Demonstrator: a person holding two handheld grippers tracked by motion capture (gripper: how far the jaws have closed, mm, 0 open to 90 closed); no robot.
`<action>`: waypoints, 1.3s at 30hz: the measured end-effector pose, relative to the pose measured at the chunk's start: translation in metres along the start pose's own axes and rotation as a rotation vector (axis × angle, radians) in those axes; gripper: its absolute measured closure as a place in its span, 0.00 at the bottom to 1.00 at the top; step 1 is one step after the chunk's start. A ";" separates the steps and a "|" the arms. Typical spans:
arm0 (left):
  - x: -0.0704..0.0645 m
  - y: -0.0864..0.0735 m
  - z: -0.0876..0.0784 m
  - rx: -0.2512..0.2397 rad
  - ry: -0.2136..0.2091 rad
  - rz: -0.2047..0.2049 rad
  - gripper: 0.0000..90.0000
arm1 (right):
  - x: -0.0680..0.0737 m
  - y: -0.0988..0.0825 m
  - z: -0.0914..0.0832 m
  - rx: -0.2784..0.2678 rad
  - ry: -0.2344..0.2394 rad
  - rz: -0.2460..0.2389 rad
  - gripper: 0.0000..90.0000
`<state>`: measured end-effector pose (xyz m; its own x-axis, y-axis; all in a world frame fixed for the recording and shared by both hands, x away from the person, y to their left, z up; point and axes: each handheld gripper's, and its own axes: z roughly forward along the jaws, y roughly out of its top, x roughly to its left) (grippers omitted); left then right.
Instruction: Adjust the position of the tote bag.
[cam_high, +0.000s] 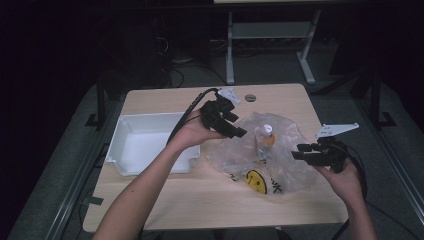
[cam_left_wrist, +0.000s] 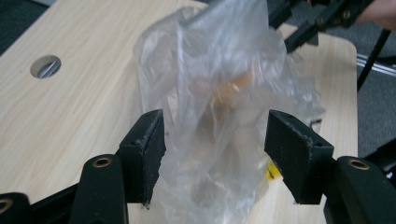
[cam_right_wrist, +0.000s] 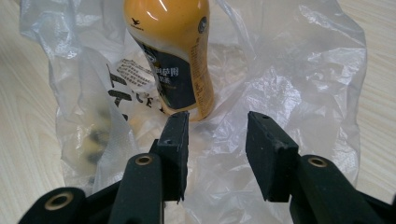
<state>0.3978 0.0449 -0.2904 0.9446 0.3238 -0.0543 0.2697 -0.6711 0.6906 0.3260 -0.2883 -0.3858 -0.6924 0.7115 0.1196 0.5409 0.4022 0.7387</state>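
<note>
A crumpled clear plastic bag (cam_high: 285, 155) with a yellow smiley print (cam_high: 256, 181) lies on the wooden table (cam_high: 200, 195). Inside it stands an orange bottle (cam_high: 267, 136) with a white cap. My left gripper (cam_high: 239, 125) hovers at the bag's left top edge. In the left gripper view its jaws (cam_left_wrist: 215, 144) stand wide apart with loose bag film (cam_left_wrist: 224, 93) between them, not pinched. My right gripper (cam_high: 297, 151) is at the bag's right side. In the right gripper view it is open (cam_right_wrist: 217, 135), facing the bag (cam_right_wrist: 299, 84) and the bottle's dark label (cam_right_wrist: 173, 51).
A white plastic tray (cam_high: 131, 150) sits on the table's left half, under the left forearm. A round cable hole (cam_high: 250, 97) is near the far edge. Table legs and cables lie on the dark floor beyond. The near strip of tabletop is bare.
</note>
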 end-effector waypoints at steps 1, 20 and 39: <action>0.001 0.001 0.001 -0.006 -0.011 -0.009 0.44 | 0.000 0.000 0.000 -0.001 0.000 0.002 0.65; 0.008 0.003 0.025 0.010 -0.029 0.005 0.98 | -0.024 0.020 -0.001 0.010 -0.019 0.003 0.50; -0.004 -0.046 0.046 0.105 -0.035 0.041 1.00 | -0.067 0.040 0.049 0.156 -0.029 0.034 0.64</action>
<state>0.3901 0.0443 -0.3551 0.9606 0.2728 -0.0537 0.2473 -0.7501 0.6133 0.4179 -0.2917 -0.3965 -0.6596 0.7417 0.1219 0.6331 0.4608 0.6220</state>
